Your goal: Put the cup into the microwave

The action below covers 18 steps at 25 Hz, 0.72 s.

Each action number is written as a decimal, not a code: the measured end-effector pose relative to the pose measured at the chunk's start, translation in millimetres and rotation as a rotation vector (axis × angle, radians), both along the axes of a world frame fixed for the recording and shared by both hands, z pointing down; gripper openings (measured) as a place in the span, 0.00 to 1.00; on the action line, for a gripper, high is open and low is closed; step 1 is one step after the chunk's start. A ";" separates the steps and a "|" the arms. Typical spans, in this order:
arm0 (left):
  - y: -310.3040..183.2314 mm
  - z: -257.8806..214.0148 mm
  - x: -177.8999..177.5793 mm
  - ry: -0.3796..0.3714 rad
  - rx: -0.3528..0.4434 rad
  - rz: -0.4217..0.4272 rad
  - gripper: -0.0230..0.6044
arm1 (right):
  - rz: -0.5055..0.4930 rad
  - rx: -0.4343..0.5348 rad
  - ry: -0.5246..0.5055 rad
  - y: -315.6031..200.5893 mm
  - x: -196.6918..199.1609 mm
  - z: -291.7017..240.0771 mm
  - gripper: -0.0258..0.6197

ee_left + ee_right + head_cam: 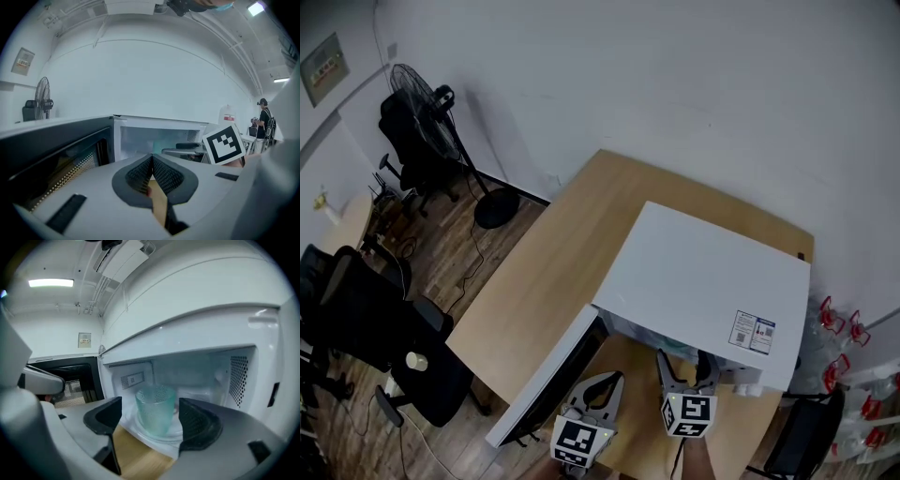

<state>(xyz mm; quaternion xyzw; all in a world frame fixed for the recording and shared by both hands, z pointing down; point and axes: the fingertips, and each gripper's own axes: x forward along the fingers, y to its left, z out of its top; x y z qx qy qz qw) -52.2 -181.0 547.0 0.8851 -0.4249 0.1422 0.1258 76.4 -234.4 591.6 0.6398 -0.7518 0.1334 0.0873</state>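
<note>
Head view: the microwave [703,281] sits on the desk [548,272] with its door [546,380] open, and the left tongs [602,389] and right tongs [686,367] are at its mouth.

Left gripper view: the left tongs are clenched and empty.

Right gripper view: the right tongs are released. The cup [155,409] stands inside on the glass plate [177,430] (placing looks done, the door is still to shut).

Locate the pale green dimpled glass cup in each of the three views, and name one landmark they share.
Head view: not visible; the white microwave hides it from above.
Left gripper view: not discernible in the cavity.
Right gripper view: lower centre, the pale green dimpled glass cup inside the cavity, between parted jaws of the right hand-held gripper.
Shared landmark: the white microwave with its door open.
</note>
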 end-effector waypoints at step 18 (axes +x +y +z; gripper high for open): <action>66.6 -86.8 -11.0 0.038 0.116 0.165 0.07 | 0.131 0.085 0.012 115.4 -13.2 -96.9 0.47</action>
